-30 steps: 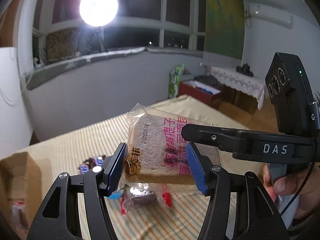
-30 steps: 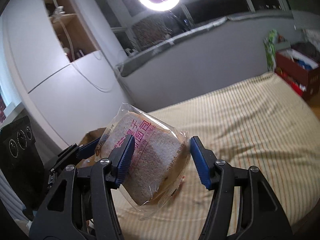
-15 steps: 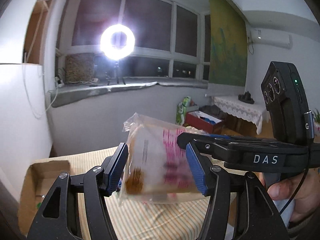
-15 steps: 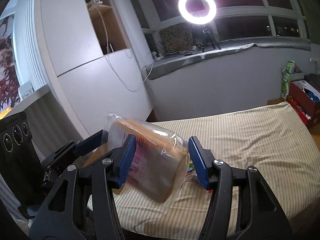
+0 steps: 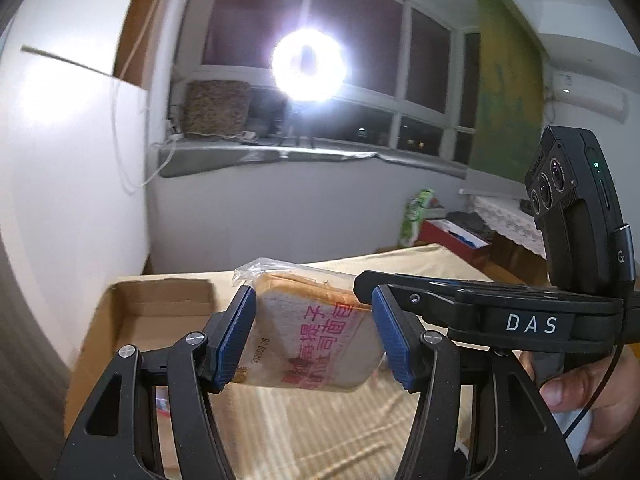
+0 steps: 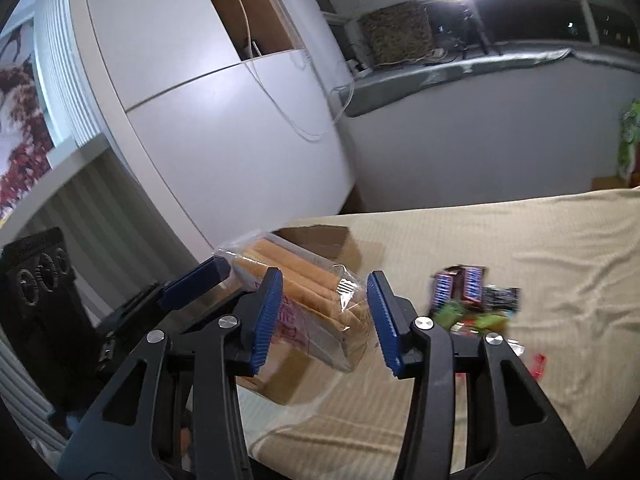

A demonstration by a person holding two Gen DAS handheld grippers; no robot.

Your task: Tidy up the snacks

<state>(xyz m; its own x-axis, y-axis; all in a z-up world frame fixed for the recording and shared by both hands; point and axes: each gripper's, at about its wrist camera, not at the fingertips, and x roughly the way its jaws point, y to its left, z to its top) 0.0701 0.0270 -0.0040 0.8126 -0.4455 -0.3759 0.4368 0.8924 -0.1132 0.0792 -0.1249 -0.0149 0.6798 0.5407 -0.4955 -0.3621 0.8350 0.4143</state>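
A clear bag of sliced bread [image 5: 316, 336] with pink print is held in the air between both grippers. My left gripper [image 5: 314, 340] has its blue pads against the bag's two sides. My right gripper [image 6: 324, 314] also closes around the bag [image 6: 316, 308]; its left pad touches, while the right pad shows a small gap. The right gripper's body [image 5: 520, 320] crosses the left wrist view from the right. An open cardboard box [image 5: 160, 320] sits below and left of the bag. Several small snack packets [image 6: 472, 296] lie on the striped cloth.
The table has a beige striped cloth [image 6: 520, 248]. A white cabinet [image 6: 224, 128] stands behind the box. A ring light [image 5: 308, 66] glares from the window sill. A red crate [image 5: 452, 236] stands on the floor at the far right.
Both grippers have carried the bread bag left and lower, toward the cardboard box. The bag has tilted flatter. The snack pile now lies to the right in the right wrist view.
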